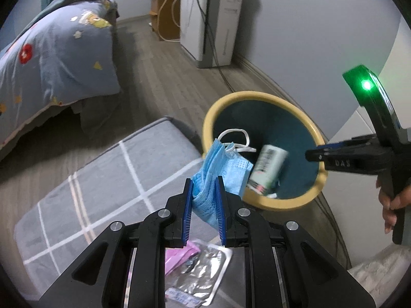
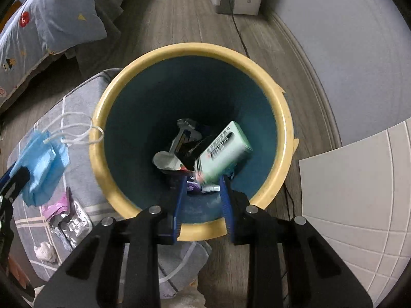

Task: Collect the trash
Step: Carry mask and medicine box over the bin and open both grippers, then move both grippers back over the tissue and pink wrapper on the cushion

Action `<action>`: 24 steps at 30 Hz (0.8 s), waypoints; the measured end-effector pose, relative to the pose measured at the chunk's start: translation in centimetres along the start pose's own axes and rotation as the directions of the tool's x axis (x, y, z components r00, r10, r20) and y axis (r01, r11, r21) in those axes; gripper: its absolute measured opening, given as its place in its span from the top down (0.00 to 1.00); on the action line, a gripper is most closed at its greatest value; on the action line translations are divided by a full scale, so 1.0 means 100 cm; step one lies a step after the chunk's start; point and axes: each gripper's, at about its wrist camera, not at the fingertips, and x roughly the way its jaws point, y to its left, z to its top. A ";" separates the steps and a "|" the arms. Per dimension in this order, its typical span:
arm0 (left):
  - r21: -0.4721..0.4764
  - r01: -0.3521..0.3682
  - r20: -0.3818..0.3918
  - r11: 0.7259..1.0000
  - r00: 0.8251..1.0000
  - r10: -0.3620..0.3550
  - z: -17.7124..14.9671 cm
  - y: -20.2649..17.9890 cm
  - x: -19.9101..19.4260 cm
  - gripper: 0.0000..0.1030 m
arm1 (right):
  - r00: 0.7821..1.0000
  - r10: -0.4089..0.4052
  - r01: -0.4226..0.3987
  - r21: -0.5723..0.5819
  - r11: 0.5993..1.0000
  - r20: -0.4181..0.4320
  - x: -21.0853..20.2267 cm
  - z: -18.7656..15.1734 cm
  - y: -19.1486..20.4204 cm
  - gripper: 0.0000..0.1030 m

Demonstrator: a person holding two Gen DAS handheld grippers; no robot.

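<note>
My left gripper is shut on a crumpled blue face mask, whose white ear loops hang over the rim of the yellow bin. The right wrist view shows that mask held just left of the bin. My right gripper points down into the bin's dark teal inside; a narrow gap separates its blue pads and nothing is pressed between them. A pale green box lies tilted and blurred on other wrappers at the bin's bottom. From the left wrist view the box sits apart from the right gripper.
The bin stands on a wooden floor beside a grey checked mat. A silver foil wrapper, a pink wrapper and a crumpled tissue lie on the mat. A bed, a white appliance and a white cabinet surround the area.
</note>
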 end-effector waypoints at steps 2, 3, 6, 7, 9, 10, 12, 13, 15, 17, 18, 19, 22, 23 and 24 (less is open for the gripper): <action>0.011 0.004 -0.002 1.000 1.000 -0.004 0.001 -0.005 0.004 0.83 | 1.000 -0.009 0.008 0.022 1.000 0.008 0.001 0.002 -0.006 0.75; 0.014 0.008 -0.003 1.000 1.000 -0.008 0.002 -0.007 0.006 0.83 | 1.000 -0.017 0.017 0.029 0.999 0.013 0.000 0.001 -0.007 0.74; 0.024 0.020 -0.005 1.000 1.000 -0.020 0.004 -0.014 0.012 0.83 | 0.999 -0.034 0.031 0.071 0.997 0.030 0.002 0.002 -0.021 0.74; 0.026 0.028 -0.009 0.999 1.000 -0.028 0.005 -0.017 0.014 0.83 | 0.999 -0.037 0.035 0.086 0.996 0.023 0.004 0.003 -0.024 0.74; 0.032 0.033 -0.014 0.999 0.999 -0.033 0.007 -0.022 0.019 0.83 | 0.999 -0.038 0.036 0.115 0.993 0.020 0.006 0.004 -0.033 0.66; 0.036 0.037 -0.018 0.999 0.999 -0.036 0.008 -0.024 0.022 0.83 | 0.999 -0.043 0.039 0.132 0.990 0.026 0.005 0.005 -0.038 0.61; 0.036 0.043 -0.021 0.998 0.999 -0.042 0.010 -0.027 0.026 0.81 | 0.998 -0.047 0.042 0.151 0.988 0.035 0.004 0.006 -0.043 0.46; 0.029 0.052 -0.019 0.998 0.999 -0.051 0.012 -0.028 0.029 0.81 | 0.998 -0.048 0.042 0.155 0.987 0.038 0.003 0.006 -0.045 0.46; 0.009 0.072 -0.015 0.997 0.997 -0.072 0.017 -0.031 0.034 0.67 | 0.998 -0.055 0.048 0.153 0.987 0.038 0.003 0.006 -0.047 0.43; -0.004 0.075 -0.012 0.997 0.997 -0.075 0.019 -0.033 0.038 0.38 | 0.998 -0.052 0.047 0.154 0.987 0.031 0.003 0.007 -0.048 0.40; -0.005 0.072 -0.005 0.997 0.997 -0.072 0.019 -0.034 0.038 0.25 | 0.998 -0.053 0.047 0.159 0.986 0.034 0.002 0.008 -0.050 0.35; 0.001 0.062 0.006 0.998 0.998 -0.062 0.019 -0.037 0.037 0.21 | 0.998 -0.051 0.044 0.169 0.985 0.039 0.000 0.009 -0.051 0.31; 0.015 0.034 0.009 0.999 0.999 -0.035 0.018 -0.040 0.036 0.09 | 0.997 -0.044 0.033 0.176 0.984 0.056 -0.004 0.012 -0.048 0.13; 0.020 0.017 0.005 1.000 1.000 -0.017 0.016 -0.040 0.035 0.09 | 0.997 -0.040 0.029 0.173 0.984 0.059 -0.005 0.012 -0.046 0.09; 0.023 0.008 0.004 1.000 1.000 -0.008 0.015 -0.038 0.034 0.08 | 0.997 -0.037 0.026 0.173 0.985 0.062 -0.006 0.013 -0.045 0.05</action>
